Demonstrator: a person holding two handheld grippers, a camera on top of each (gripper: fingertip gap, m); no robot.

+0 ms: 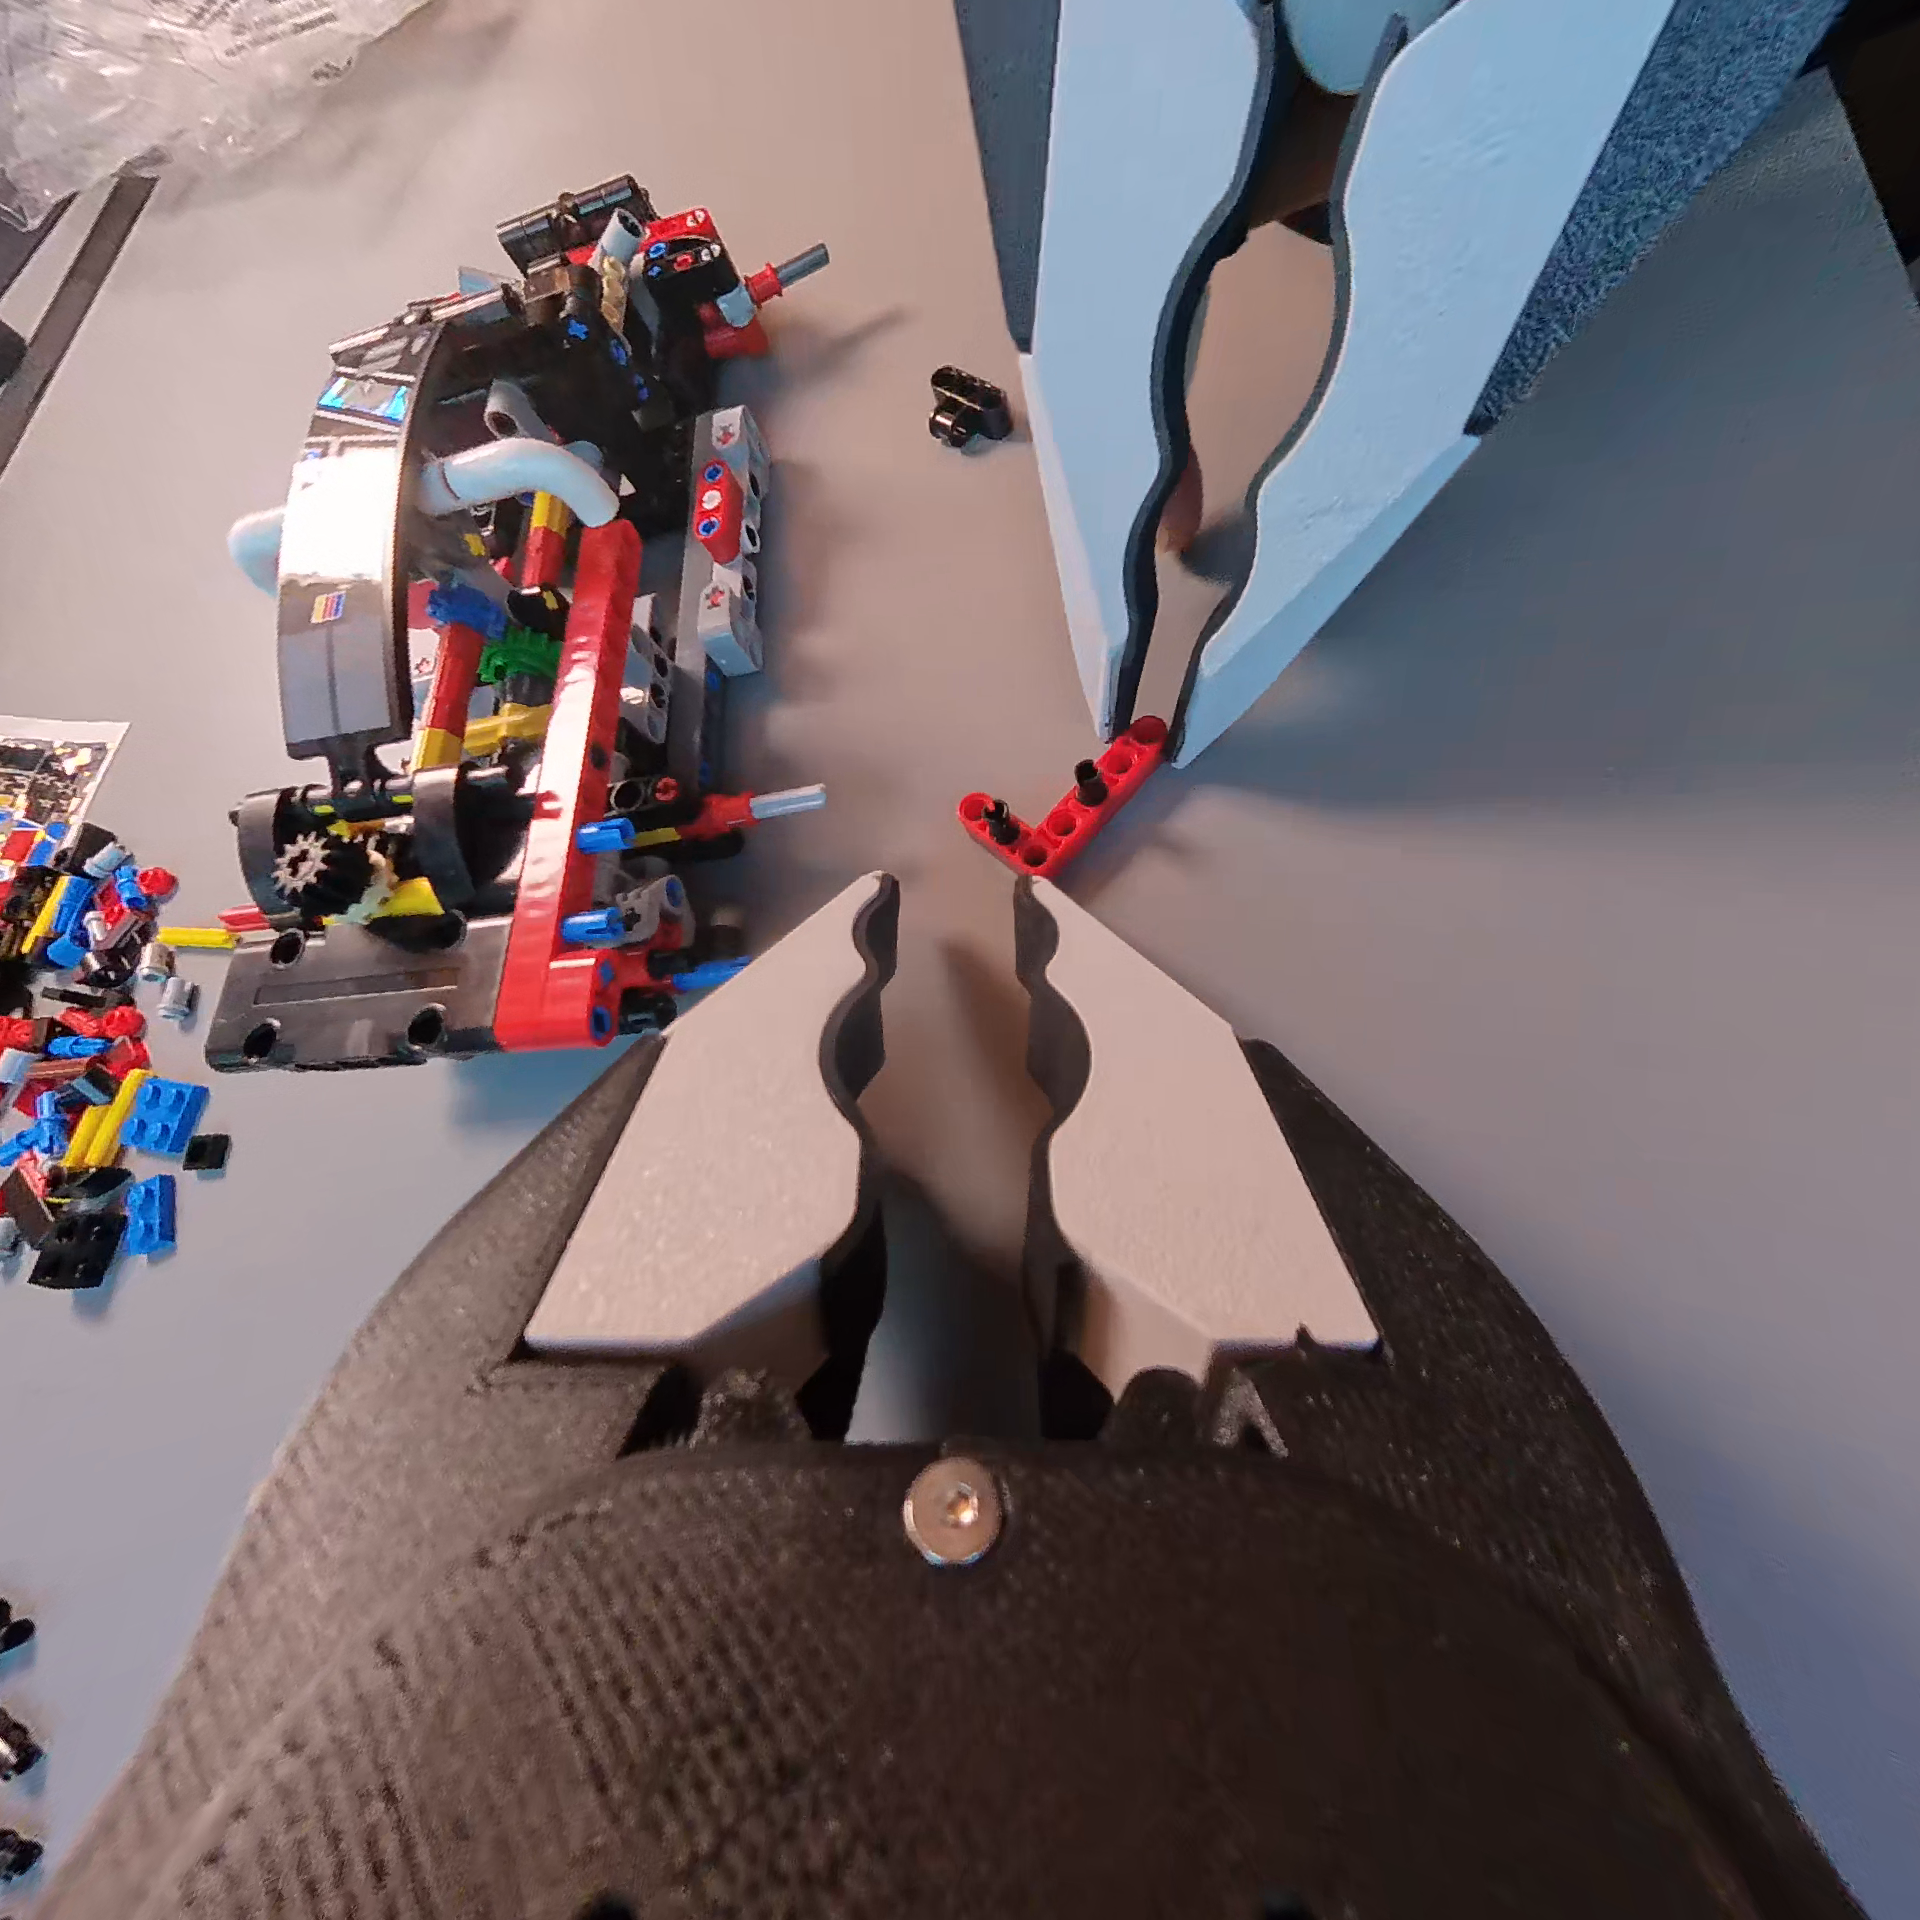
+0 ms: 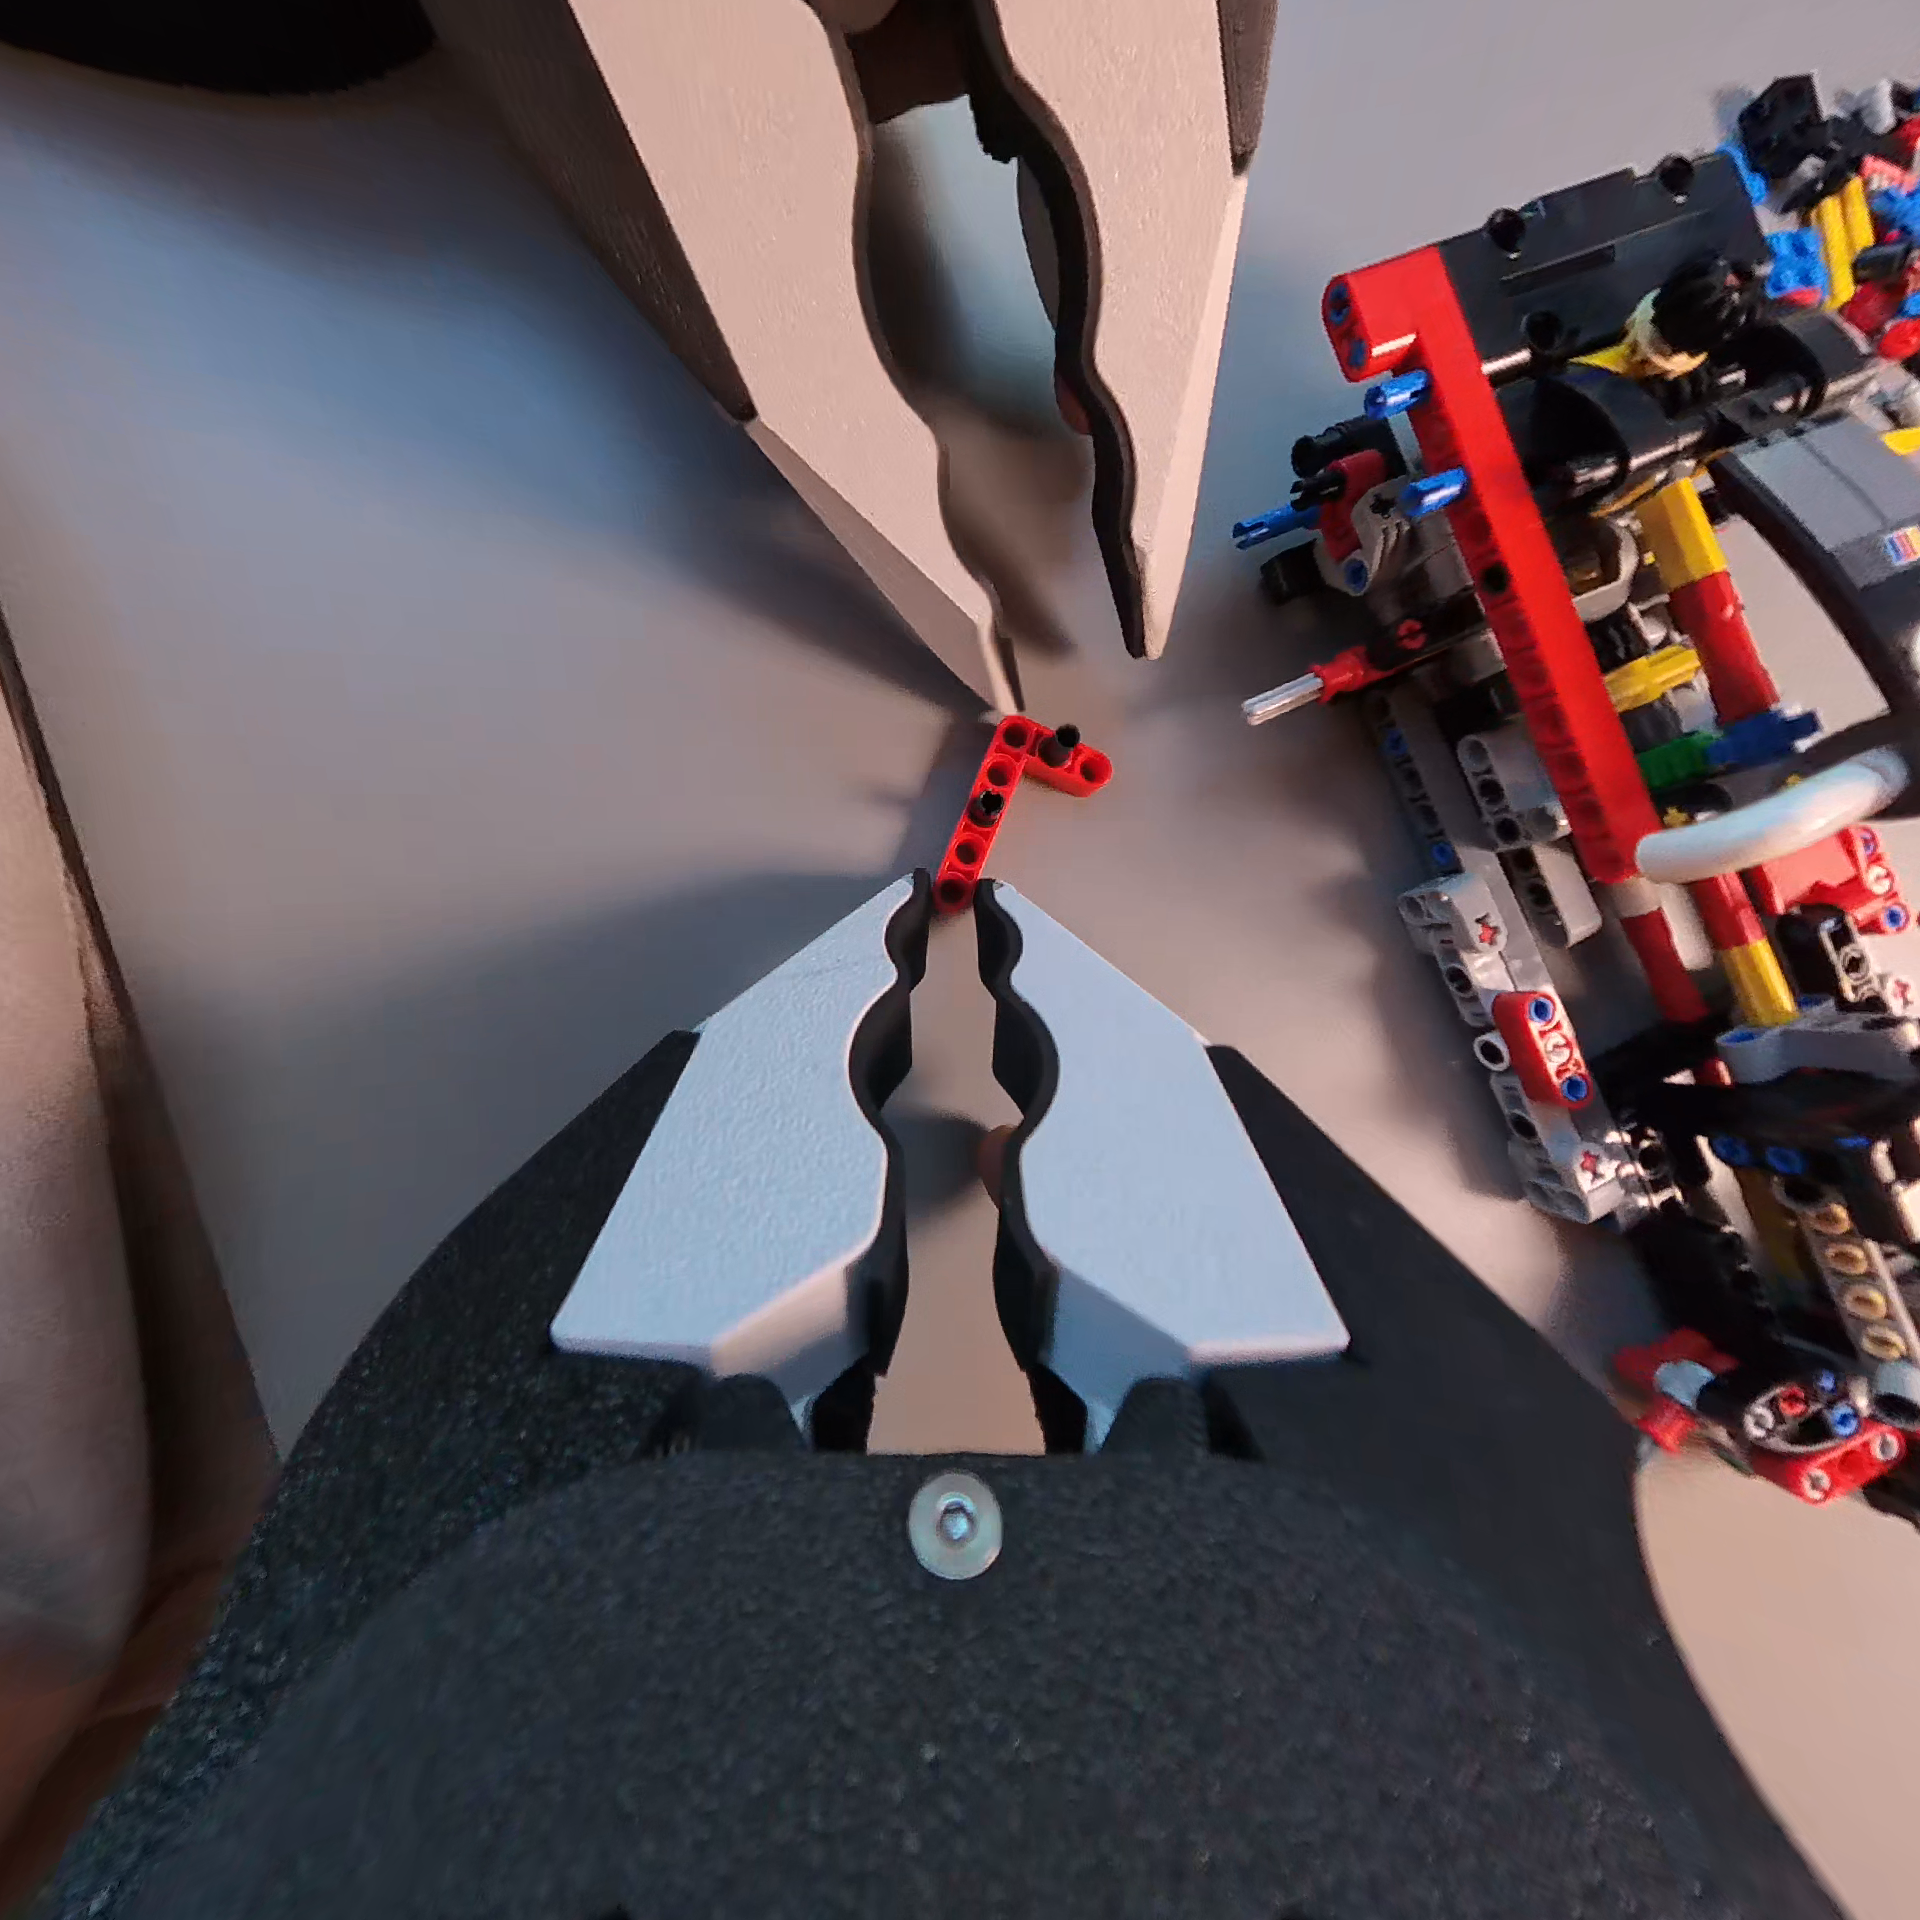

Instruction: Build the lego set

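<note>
While the left gripper (image 1: 954, 883) hovers low over the grey table (image 1: 1558, 1039), its jaws stand a moderate way apart with nothing between them. Left wrist view: the red L-beam (image 1: 1060, 805) lies flat on the table just ahead of the fingertips, right tip nearly at the beam's corner, contact not clear. Two black pins (image 1: 1087, 781) stand up out of the beam's holes, one on each leg. Right gripper (image 1: 1151, 732) comes in from the far side, jaws narrowed onto the end of the beam's long leg; both tips meet that end. A small black connector (image 1: 968, 403) sits alone on the table, near the right gripper's side. Model (image 1: 499, 665), partly built, lies to the left: long red beam, black panels, grey tubes, gears. Loose parts (image 1: 83, 1039) are heaped at the left edge beside a sticker sheet (image 1: 47, 774). Clear plastic bags (image 1: 135, 73) at top left.

Right wrist view: right gripper (image 2: 954, 885) narrow, pads pinching the near end of the L-beam (image 2: 987, 810), which lies on the table (image 2: 520, 675). Short leg points right at the far end, with a pin (image 2: 1062, 742) standing on it. Left gripper (image 2: 1081, 665) is opposite, moderately open, one tip just beside the beam's far corner. Model (image 2: 1558, 727) lies along the right side, well apart from the beam.
</note>
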